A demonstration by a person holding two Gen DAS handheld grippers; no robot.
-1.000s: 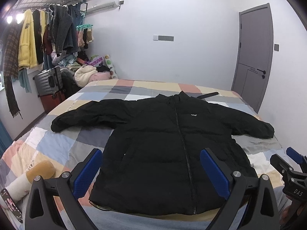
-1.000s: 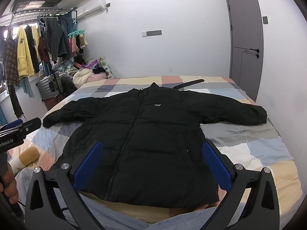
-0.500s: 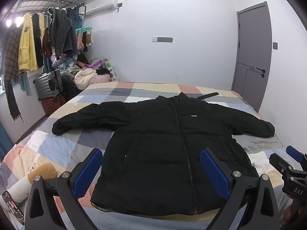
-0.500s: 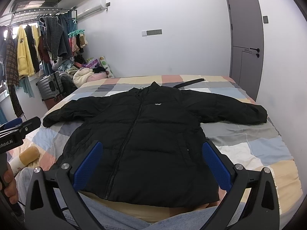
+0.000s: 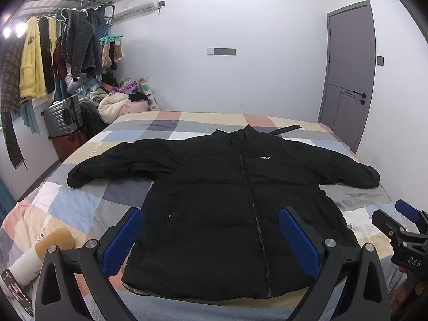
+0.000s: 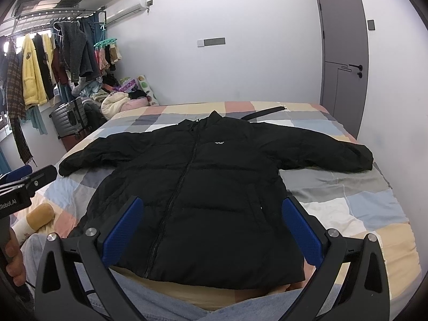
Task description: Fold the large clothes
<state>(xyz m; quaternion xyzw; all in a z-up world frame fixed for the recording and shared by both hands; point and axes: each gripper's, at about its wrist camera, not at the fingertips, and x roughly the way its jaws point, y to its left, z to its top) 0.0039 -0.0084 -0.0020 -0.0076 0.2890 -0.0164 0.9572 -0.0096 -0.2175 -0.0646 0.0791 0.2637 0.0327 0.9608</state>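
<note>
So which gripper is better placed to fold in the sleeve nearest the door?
Probably the right gripper: the jacket sleeve by the door lies on its side, and it's open.

At the lower right of your left wrist view, the right gripper (image 5: 409,230) body reads "DAS". At the left edge of your right wrist view, the left gripper (image 6: 16,187) carries "Robot.AI", its start cut off. The black jacket (image 6: 198,198) has a small white chest logo, too small to read.
</note>
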